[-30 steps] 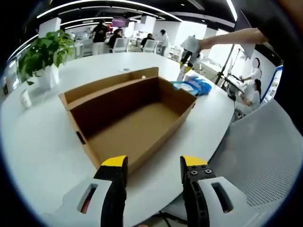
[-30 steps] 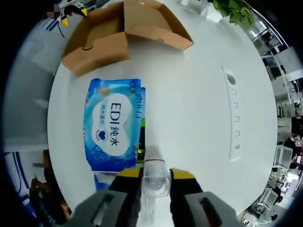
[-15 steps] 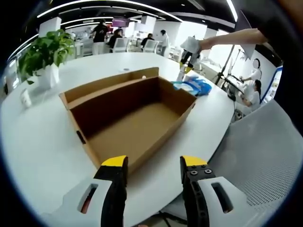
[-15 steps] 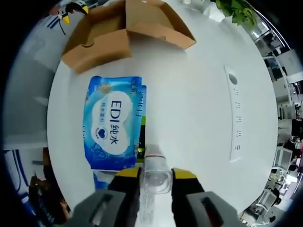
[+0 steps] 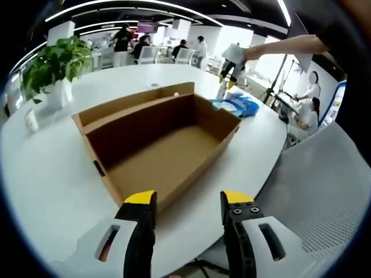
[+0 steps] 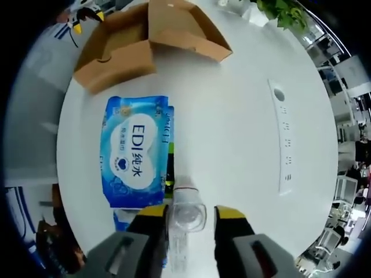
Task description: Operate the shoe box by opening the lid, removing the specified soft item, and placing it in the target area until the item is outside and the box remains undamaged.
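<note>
Right gripper (image 6: 185,213) hangs over the white table (image 6: 243,121), jaws flanking a clear bottle (image 6: 186,217); actual contact is hard to judge, so it could topple. Just beyond, the blue wet-wipes pack (image 6: 135,152) lies outside the open shoe box (image 5: 159,145). Left gripper (image 5: 188,200) idles parted, empty.

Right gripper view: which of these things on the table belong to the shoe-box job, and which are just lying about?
Job:
- open cardboard shoe box, empty inside
- blue wet-wipes pack, lying flat outside the box
- clear plastic bottle between the right gripper jaws
- left gripper, open, near the box

Lying about:
- white power strip
- potted plant
- white table
</note>
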`<state>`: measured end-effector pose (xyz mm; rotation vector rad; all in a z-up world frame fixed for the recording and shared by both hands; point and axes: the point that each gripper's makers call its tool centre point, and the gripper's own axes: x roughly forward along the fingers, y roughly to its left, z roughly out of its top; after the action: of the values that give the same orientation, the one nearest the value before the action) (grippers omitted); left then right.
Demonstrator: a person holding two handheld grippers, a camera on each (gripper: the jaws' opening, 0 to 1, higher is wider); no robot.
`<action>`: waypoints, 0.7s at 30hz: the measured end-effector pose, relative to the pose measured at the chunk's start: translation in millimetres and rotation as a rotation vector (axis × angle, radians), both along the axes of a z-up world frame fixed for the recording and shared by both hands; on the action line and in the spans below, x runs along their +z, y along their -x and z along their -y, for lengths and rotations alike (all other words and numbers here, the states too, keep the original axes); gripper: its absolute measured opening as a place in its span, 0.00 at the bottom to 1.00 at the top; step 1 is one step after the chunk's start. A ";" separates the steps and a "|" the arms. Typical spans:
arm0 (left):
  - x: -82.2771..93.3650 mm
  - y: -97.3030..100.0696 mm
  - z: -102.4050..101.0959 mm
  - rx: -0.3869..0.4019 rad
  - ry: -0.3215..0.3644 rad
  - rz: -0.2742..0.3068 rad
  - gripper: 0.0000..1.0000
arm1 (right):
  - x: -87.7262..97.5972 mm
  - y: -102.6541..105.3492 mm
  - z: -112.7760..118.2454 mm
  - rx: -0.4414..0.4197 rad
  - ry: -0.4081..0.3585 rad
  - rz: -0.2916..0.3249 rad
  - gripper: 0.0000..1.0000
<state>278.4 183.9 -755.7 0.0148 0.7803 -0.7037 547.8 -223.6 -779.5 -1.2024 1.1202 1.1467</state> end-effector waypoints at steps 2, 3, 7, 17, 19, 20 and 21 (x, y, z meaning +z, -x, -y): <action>0.0 0.2 0.5 0.000 0.000 -0.001 0.45 | 1.0 -1.1 0.6 -0.002 -0.001 0.005 0.29; 0.1 0.4 0.4 -0.001 -0.002 0.000 0.45 | 2.0 -1.6 0.7 -0.002 -0.001 0.007 0.29; 1.2 0.9 0.3 -0.003 -0.004 0.002 0.45 | 7.1 -1.9 0.0 -0.017 -0.015 0.012 0.29; 5.3 3.0 0.4 -0.005 -0.005 0.009 0.45 | 13.5 2.3 7.0 -0.055 -0.039 0.020 0.30; 6.7 3.6 1.9 -0.007 -0.006 0.011 0.45 | 16.4 6.0 10.5 -0.066 -0.044 0.023 0.30; 7.2 3.9 2.5 -0.009 -0.007 0.012 0.45 | 17.4 6.9 11.9 -0.070 -0.045 0.025 0.30; 7.7 4.0 3.0 -0.010 -0.007 0.013 0.45 | 17.5 6.8 13.8 -0.074 -0.046 0.025 0.30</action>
<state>274.4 181.0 -748.0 0.0298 0.7704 -0.7097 541.0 -237.4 -762.0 -1.1283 1.1048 1.0926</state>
